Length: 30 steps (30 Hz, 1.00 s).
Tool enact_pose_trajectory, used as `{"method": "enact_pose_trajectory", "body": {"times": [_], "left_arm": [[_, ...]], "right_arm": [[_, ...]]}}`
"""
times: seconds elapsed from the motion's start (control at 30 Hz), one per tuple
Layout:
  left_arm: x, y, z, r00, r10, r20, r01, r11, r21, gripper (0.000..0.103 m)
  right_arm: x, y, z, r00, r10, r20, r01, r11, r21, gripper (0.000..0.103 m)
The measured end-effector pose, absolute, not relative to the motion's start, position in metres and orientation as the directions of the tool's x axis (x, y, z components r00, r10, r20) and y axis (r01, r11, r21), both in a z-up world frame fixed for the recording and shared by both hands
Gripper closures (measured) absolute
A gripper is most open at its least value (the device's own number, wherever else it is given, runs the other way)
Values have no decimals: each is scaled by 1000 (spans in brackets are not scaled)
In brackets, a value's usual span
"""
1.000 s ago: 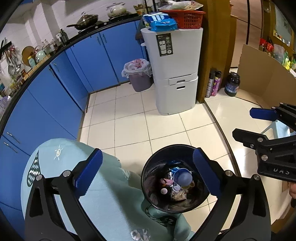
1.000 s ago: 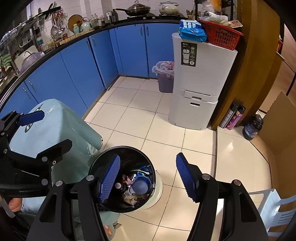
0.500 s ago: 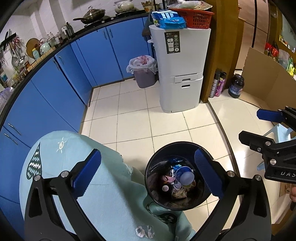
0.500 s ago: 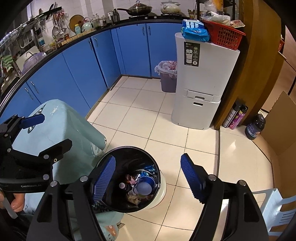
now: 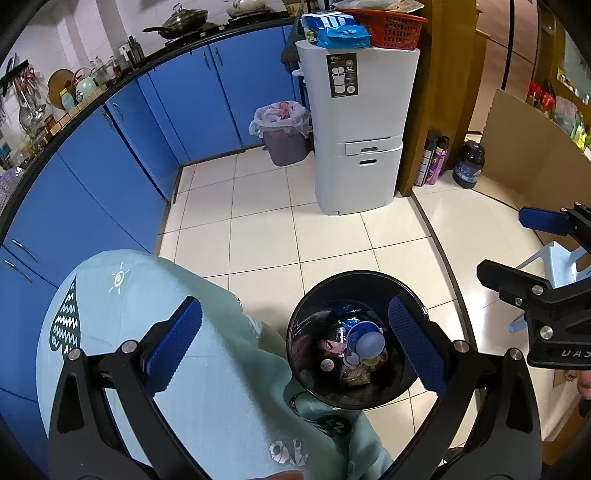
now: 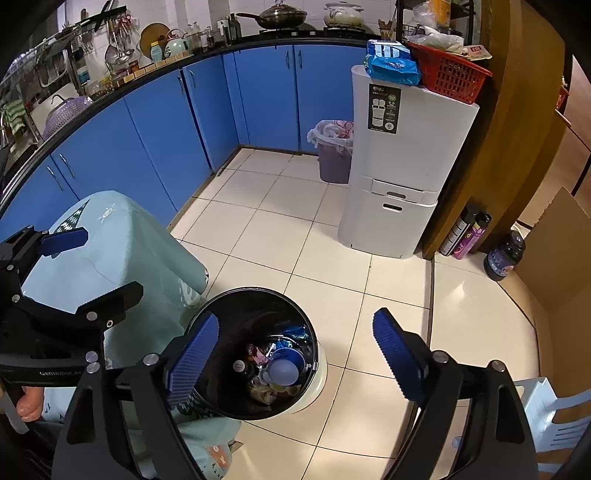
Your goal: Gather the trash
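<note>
A black round trash bin (image 5: 354, 280) stands on the tiled floor beside a table with a light green cloth (image 5: 207, 369). It holds mixed trash, among it a blue cup (image 5: 364, 341). The bin also shows in the right wrist view (image 6: 255, 299) with the same trash (image 6: 282, 369). My left gripper (image 5: 295, 339) is open and empty, high above the bin and the table edge. My right gripper (image 6: 295, 350) is open and empty above the bin. Each gripper shows in the other's view, the right one (image 5: 517, 247) and the left one (image 6: 92, 266).
Blue kitchen cabinets (image 5: 110, 177) run along the left and back. A white stacked sorting bin (image 5: 358, 122) with a red basket (image 5: 388, 26) stands ahead. A purple bin with a white bag (image 5: 284, 129) is beside it. Bottles (image 5: 432, 158), a dark jar (image 5: 469, 164), cardboard (image 5: 535, 155) and a white chair (image 6: 554, 413) are at the right.
Both views have pulled back and risen slightly; the bin sits a little lower in frame. Both grippers stay open and empty.
</note>
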<state>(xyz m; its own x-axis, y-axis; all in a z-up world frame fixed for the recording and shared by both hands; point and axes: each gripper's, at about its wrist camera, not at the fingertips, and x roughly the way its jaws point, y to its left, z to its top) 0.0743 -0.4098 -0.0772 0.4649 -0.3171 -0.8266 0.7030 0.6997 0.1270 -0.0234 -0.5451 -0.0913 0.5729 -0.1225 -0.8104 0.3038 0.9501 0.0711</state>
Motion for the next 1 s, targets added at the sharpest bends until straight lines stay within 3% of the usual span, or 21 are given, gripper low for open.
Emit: {"method": "enact_pose_trajectory", "body": {"times": [0.37,1.0], "left_arm": [[70,-407,-78,477,-315,-820,701,699,139,3],[72,-402,-76,469,-314,-825,697,705,128,3]], "right_arm": [[-26,-543,-93,569,-118,-814,308,948,77,7],[-25,-539,-93,559,-136,-818,310,949,54,7]]}}
